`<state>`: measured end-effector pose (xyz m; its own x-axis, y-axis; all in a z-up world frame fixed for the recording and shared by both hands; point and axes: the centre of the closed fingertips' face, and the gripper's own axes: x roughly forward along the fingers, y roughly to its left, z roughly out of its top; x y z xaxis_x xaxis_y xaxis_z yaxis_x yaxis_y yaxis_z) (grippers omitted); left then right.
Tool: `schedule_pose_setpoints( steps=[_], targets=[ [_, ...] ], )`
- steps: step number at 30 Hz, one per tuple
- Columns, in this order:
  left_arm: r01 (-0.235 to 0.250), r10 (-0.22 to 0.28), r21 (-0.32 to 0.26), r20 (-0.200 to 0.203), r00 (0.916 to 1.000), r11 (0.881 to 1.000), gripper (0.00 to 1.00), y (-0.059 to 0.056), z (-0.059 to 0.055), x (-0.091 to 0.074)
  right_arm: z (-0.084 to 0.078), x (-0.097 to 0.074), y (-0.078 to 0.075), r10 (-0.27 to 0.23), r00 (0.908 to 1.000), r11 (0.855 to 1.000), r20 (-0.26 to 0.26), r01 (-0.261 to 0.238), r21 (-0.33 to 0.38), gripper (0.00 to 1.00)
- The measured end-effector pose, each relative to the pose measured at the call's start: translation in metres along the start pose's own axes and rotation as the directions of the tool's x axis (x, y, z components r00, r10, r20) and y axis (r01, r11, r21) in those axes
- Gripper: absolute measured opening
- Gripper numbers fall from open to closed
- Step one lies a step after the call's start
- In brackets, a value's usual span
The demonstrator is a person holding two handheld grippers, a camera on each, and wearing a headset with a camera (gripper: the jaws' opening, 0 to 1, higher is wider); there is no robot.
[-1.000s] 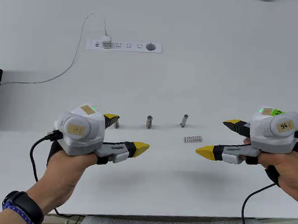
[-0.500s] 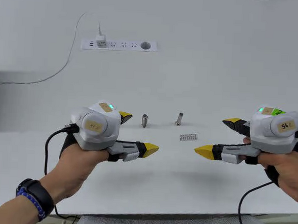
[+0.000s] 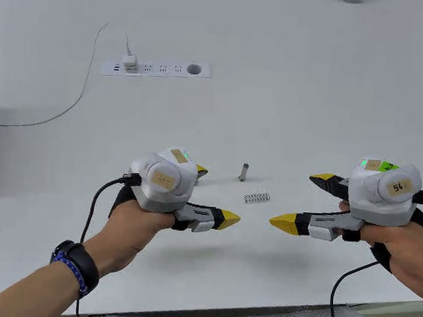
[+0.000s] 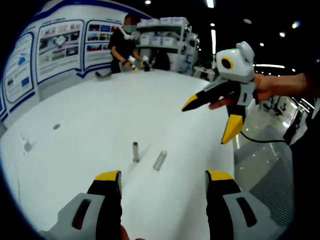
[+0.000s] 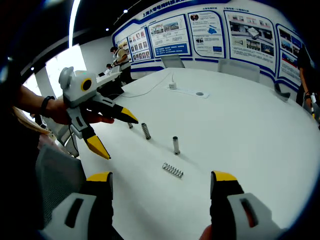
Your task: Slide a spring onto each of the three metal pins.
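A bare metal pin (image 3: 244,171) stands upright on the white table, and a loose spring (image 3: 256,198) lies just in front of it. The same pin (image 4: 135,151) and spring (image 4: 159,160) sit ahead of my left gripper (image 4: 163,176), which is open and holds nothing. In the right gripper view, two more pins (image 5: 146,131) (image 5: 130,125) each carry a spring, left of the bare pin (image 5: 176,145) and the loose spring (image 5: 172,170). My left gripper (image 3: 215,195) hovers left of the loose spring. Facing it from the right, my right gripper (image 3: 300,199) is open and empty.
A white power strip (image 3: 156,69) with a plugged-in charger lies at the back of the table, its cable (image 3: 80,95) trailing left. The table's front edge (image 3: 261,303) runs just below my hands. People stand at a far table (image 4: 131,45).
My left gripper has moved right toward the pins and now covers the two sprung pins in the head view. The right gripper has hardly moved. The head camera has panned.
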<state>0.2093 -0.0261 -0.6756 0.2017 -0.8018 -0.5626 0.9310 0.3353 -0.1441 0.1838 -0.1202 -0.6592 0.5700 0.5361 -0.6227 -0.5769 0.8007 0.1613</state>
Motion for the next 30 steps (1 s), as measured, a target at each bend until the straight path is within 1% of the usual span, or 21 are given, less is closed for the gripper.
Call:
schedule_pose_setpoints(
  steps=[3,10,18,22,25,30],
  targets=[
    [0.01,-0.01,0.006,-0.009,0.9999,1.0,0.69,-0.002,0.0,0.008,0.0,-0.001,0.0,-0.001,1.0,1.0,0.0,0.001,-0.004,0.82],
    [0.029,-0.029,-0.002,-0.021,0.9994,1.0,0.69,-0.005,0.001,0.029,-0.001,-0.003,0.001,0.0,1.0,1.0,0.001,0.0,-0.002,0.82],
    [0.046,-0.046,-0.011,-0.043,0.998,0.999,0.65,-0.008,-0.004,0.055,-0.005,-0.008,0.001,-0.003,1.0,1.0,-0.004,0.003,0.004,0.82],
    [0.046,-0.048,-0.023,-0.054,0.9974,0.999,0.63,-0.007,-0.008,0.069,-0.007,-0.013,-0.003,-0.01,0.9999,1.0,-0.005,0.01,0.008,0.82],
    [0.046,-0.048,-0.03,-0.065,0.9967,0.998,0.61,-0.007,-0.011,0.076,-0.008,-0.015,-0.004,-0.016,0.9999,1.0,-0.006,0.016,0.011,0.82],
    [0.034,-0.037,-0.041,-0.076,0.9964,0.999,0.56,-0.002,-0.016,0.084,-0.011,-0.015,-0.007,-0.018,0.9998,1.0,-0.01,0.018,0.017,0.82]
  ],
)
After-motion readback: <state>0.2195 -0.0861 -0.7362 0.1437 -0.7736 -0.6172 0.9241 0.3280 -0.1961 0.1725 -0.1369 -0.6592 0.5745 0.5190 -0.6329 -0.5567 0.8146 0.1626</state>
